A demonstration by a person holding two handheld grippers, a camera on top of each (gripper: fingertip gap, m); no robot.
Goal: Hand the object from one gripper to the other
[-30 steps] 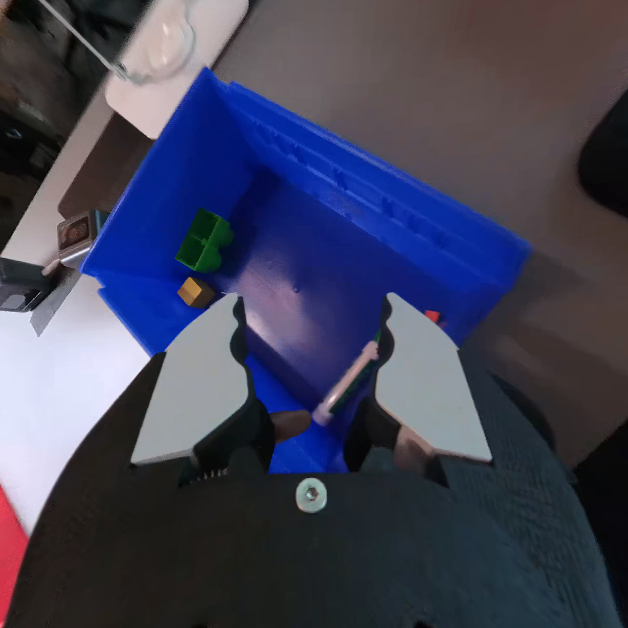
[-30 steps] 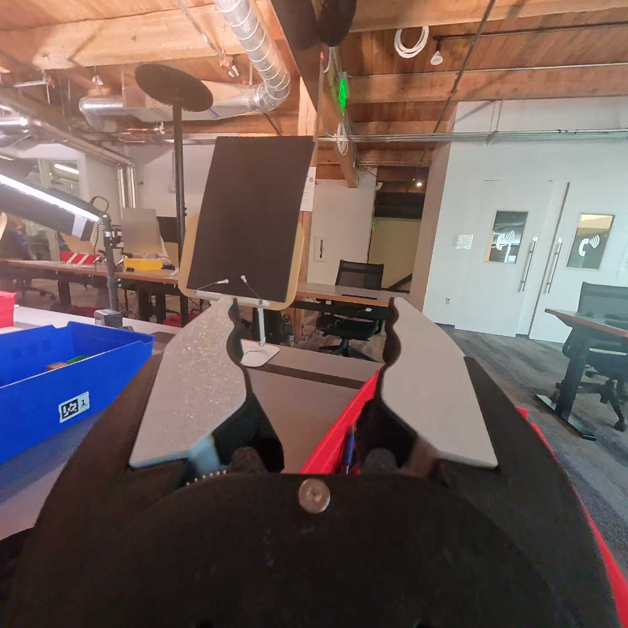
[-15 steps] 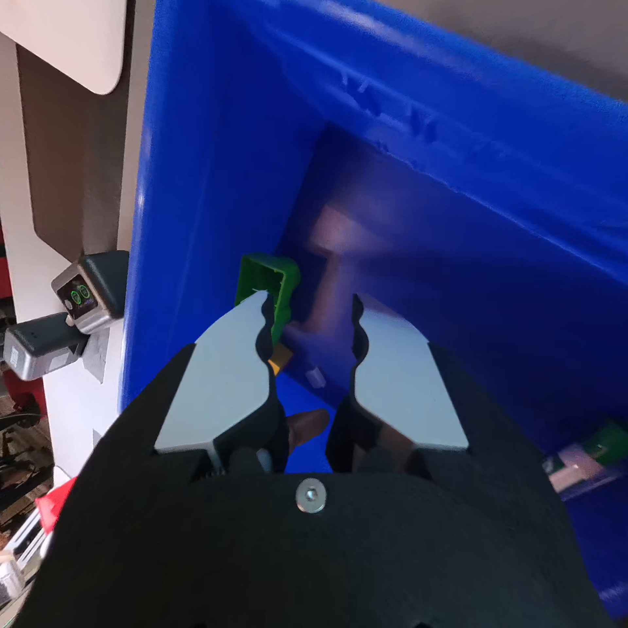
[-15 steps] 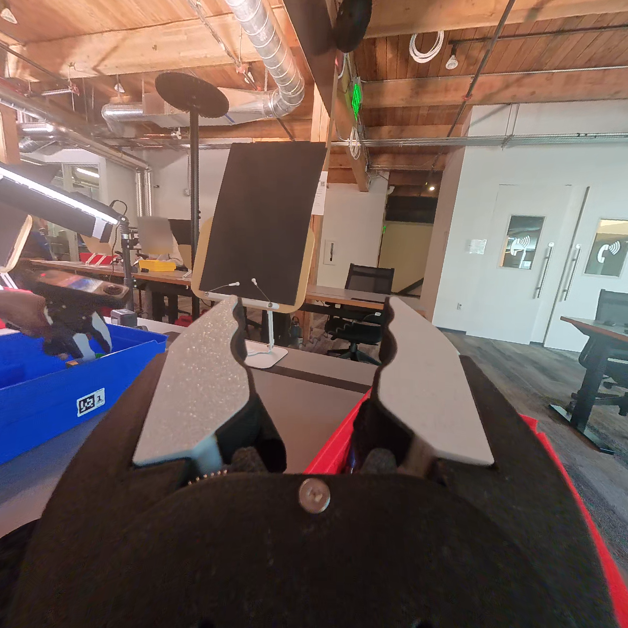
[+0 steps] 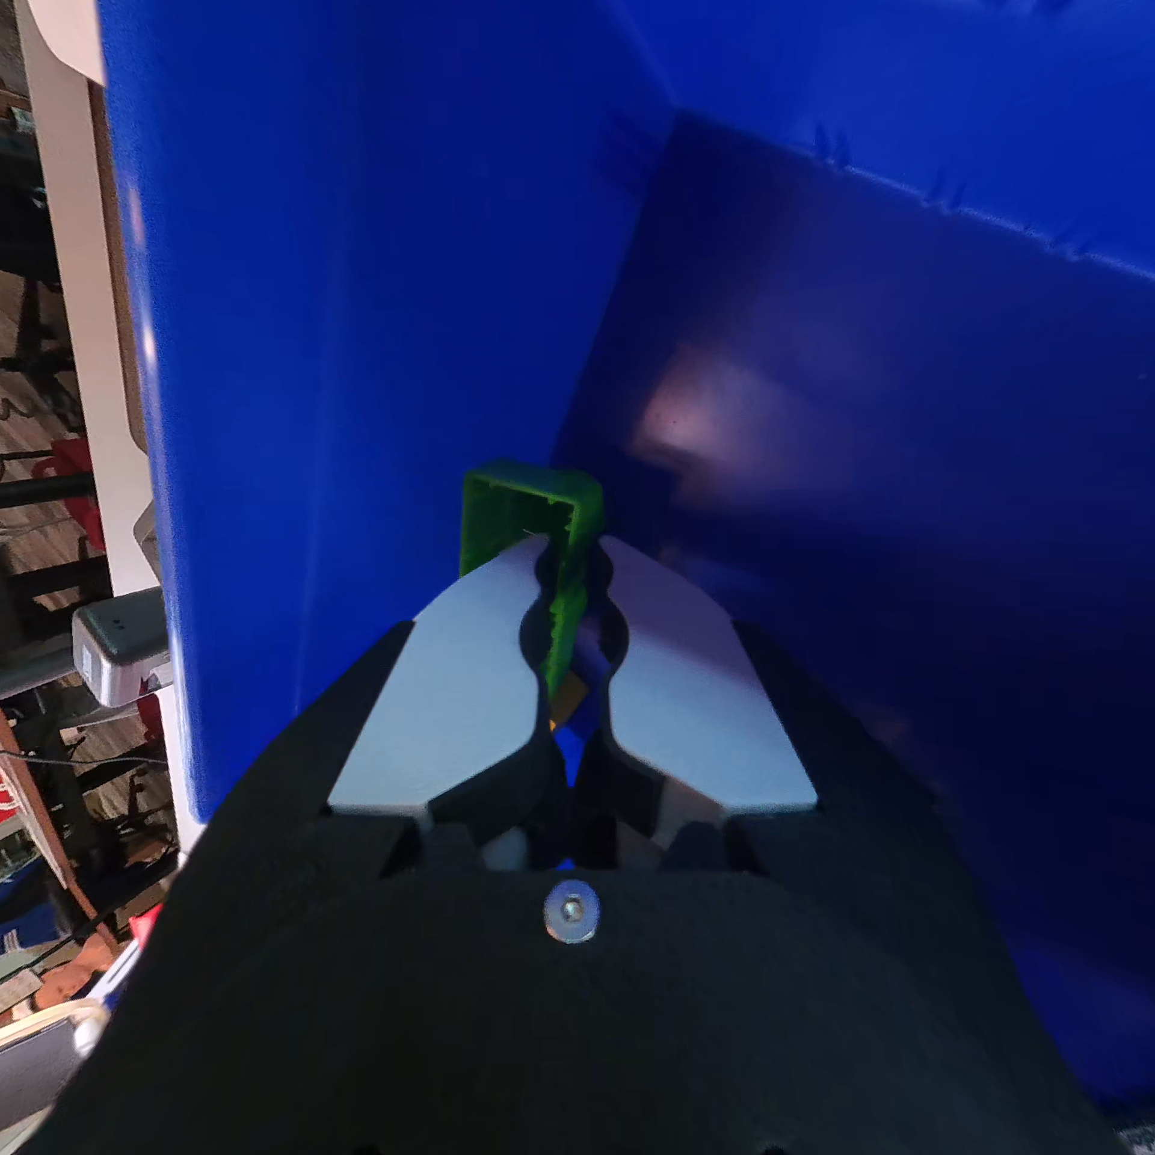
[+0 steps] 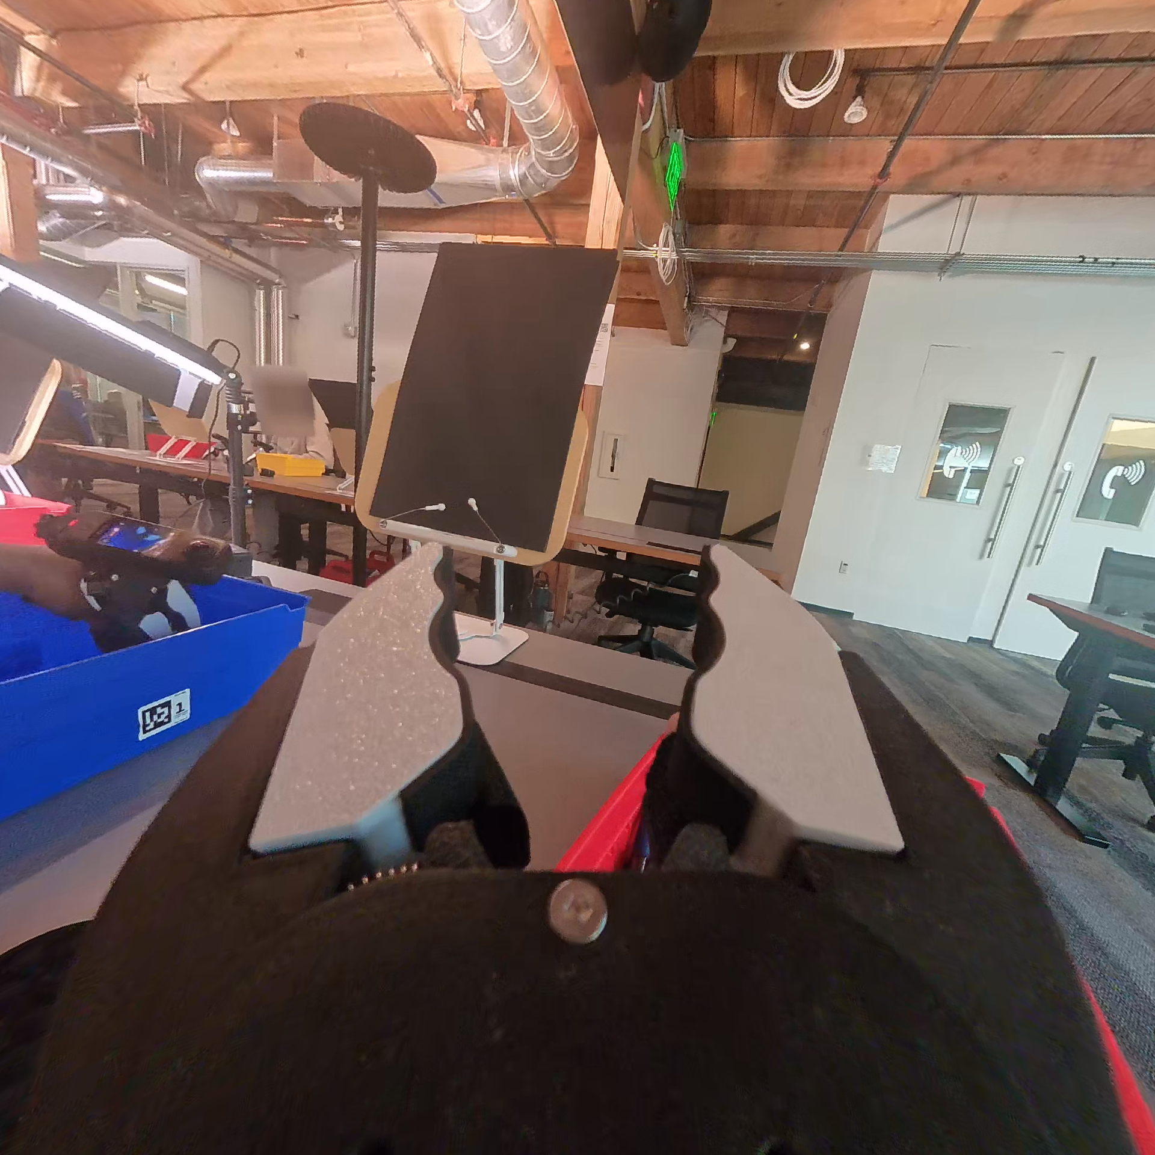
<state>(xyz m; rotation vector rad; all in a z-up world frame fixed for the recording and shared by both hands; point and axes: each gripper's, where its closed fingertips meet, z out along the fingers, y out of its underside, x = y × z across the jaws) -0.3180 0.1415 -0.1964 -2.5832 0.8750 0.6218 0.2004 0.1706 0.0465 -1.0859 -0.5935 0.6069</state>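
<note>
My left gripper (image 5: 572, 550) is deep inside the blue bin (image 5: 350, 312), in its left corner. Its jaws are shut on one wall of a hollow green brick (image 5: 531, 506), which sticks out past the fingertips. A small yellow block (image 5: 565, 700) shows through the gap behind the brick. In the right wrist view the left gripper (image 6: 131, 581), held by a hand, dips into the blue bin (image 6: 125, 700) at the left. My right gripper (image 6: 572, 569) is open and empty, raised over the table beside a red bin (image 6: 612, 819).
A dark board on a white stand (image 6: 487, 437) stands at the table's far edge. A grey device (image 5: 119, 644) sits just outside the blue bin's left wall. Desks and chairs fill the room behind. The left gripper's tips are roughly 55 centimeters from the right gripper's. It is some 30 centimeters from my left tips to the grey device (image 5: 119, 644).
My left gripper went down into the bin's left corner and closed from open onto the green brick. The right gripper stayed open and hardly moved.
</note>
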